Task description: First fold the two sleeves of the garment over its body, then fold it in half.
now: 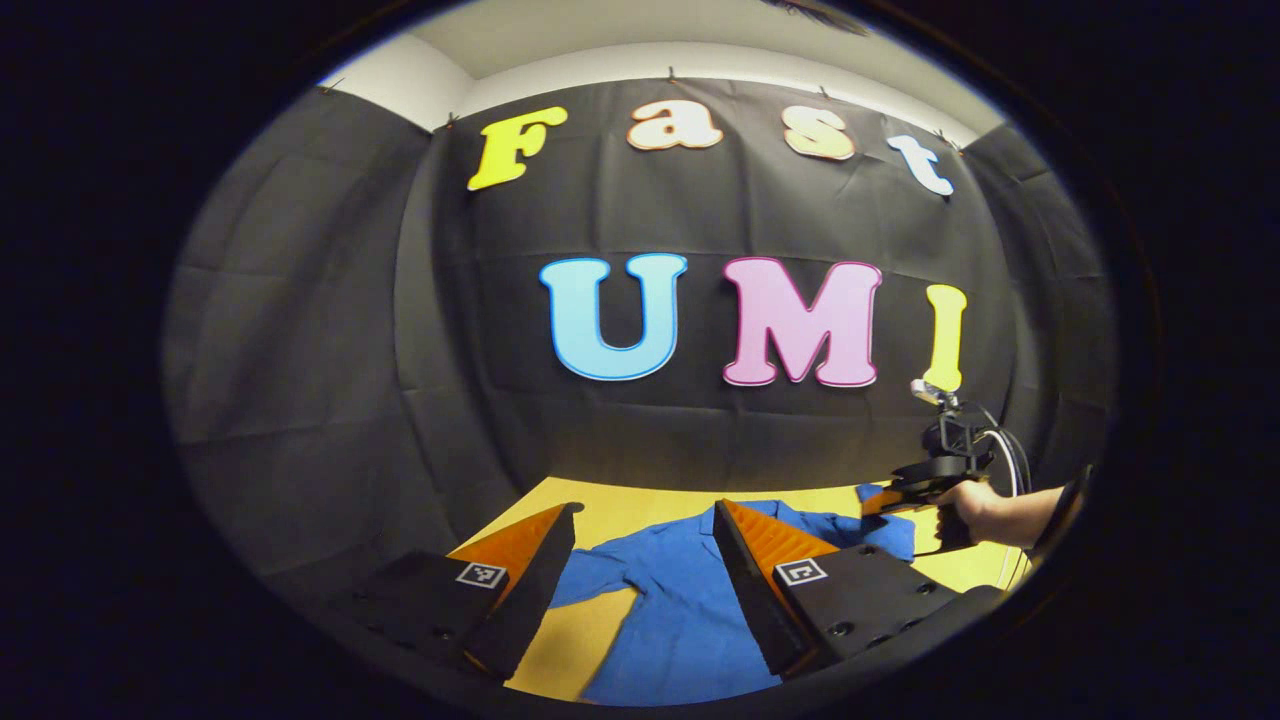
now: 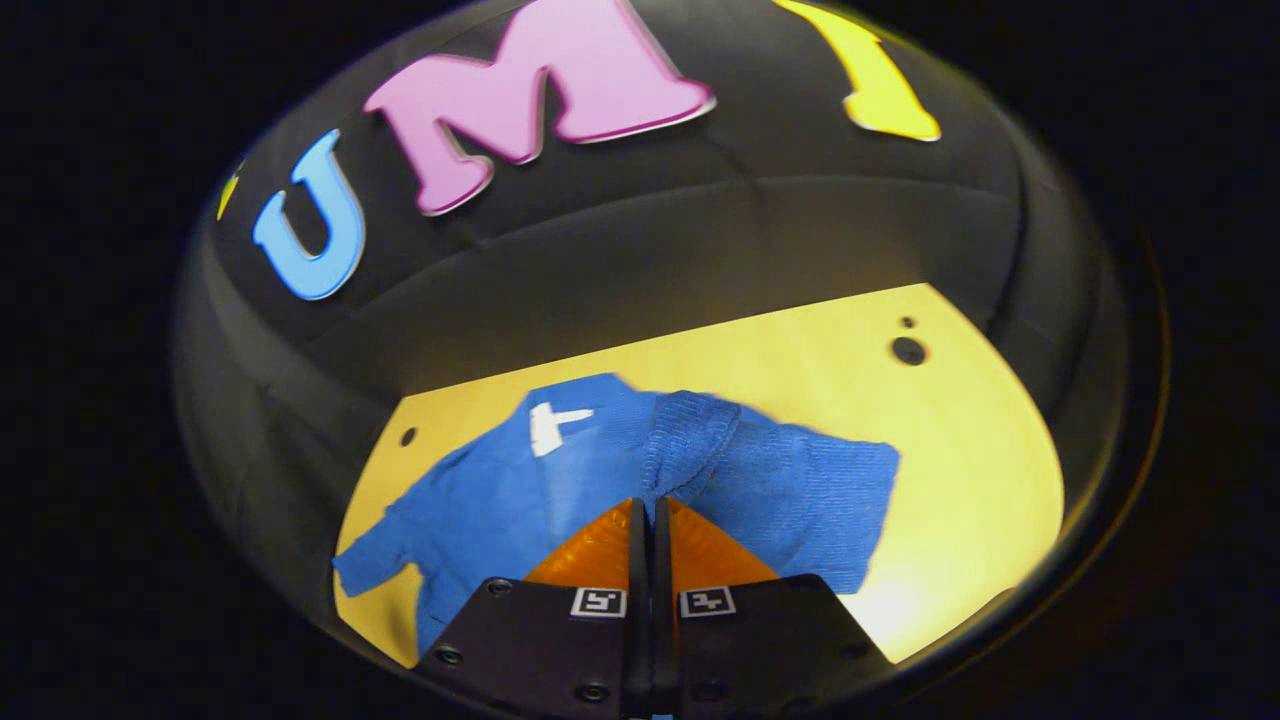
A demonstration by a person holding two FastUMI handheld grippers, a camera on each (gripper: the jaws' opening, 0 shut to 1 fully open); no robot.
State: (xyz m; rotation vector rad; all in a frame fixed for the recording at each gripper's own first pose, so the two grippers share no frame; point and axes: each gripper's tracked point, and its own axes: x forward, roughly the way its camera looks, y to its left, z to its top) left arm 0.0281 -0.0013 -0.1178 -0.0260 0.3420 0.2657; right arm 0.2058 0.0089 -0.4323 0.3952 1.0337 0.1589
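Observation:
A blue garment [image 1: 680, 610] lies spread on the yellow table [image 1: 610, 498], its collar with a white label [image 2: 555, 425] toward the far wall. My left gripper [image 1: 646, 506] hovers open above the garment's body, nothing between its fingers. One sleeve [image 1: 590, 580] lies flat, stretched out to the left. My right gripper [image 2: 648, 503] is shut on the other sleeve [image 2: 790, 490], whose cloth bunches up at the fingertips and drapes over the body. In the left gripper view the right gripper [image 1: 880, 500] shows at the right, held by a hand [image 1: 975, 505], with blue cloth lifted in it.
The black cloth wall [image 1: 600, 420] closes off the table's far edge and sides. Bare yellow table [image 2: 950, 450] lies right of the garment, with small dark holes [image 2: 908, 350] near the far right corner. A cable [image 1: 1010, 450] loops behind the right gripper.

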